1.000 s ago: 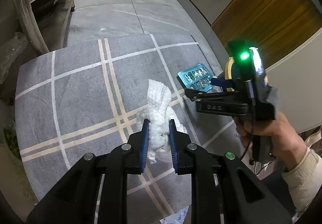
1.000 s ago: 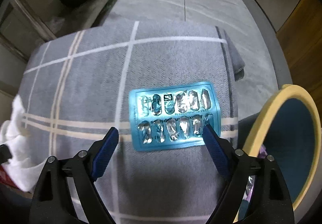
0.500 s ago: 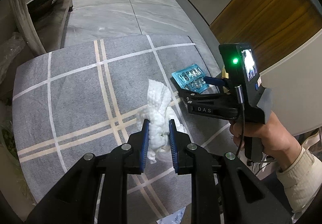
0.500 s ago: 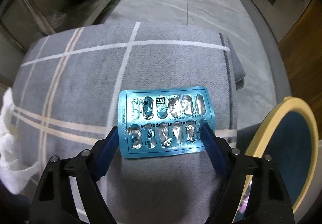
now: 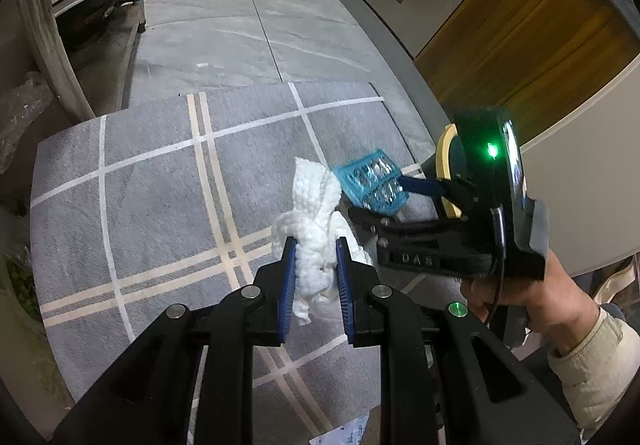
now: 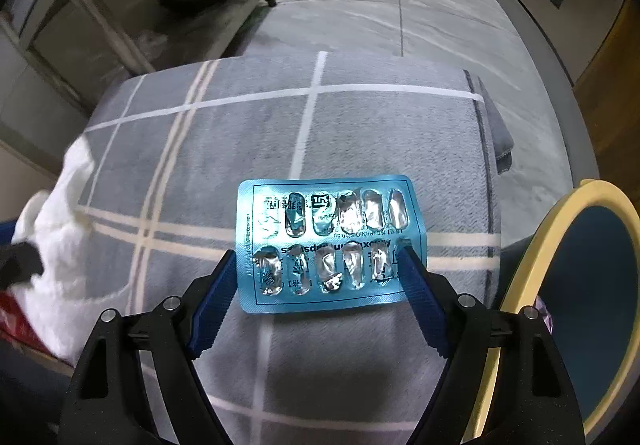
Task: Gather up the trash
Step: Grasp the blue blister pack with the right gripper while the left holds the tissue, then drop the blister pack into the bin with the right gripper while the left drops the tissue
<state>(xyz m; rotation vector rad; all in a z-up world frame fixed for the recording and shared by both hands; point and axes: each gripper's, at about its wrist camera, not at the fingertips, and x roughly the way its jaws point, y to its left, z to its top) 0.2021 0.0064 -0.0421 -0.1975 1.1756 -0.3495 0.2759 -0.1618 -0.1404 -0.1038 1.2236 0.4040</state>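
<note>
The blue blister pack (image 6: 326, 245) is pinched across its long axis by the right tool (image 6: 320, 277), just closed on it, lifted off the grey rug (image 6: 360, 133), the yellow-rimmed bin (image 6: 568, 309) lying just to its right, while crumpled tissue (image 5: 314, 233) is clamped in the left tool (image 5: 316, 269)
</note>
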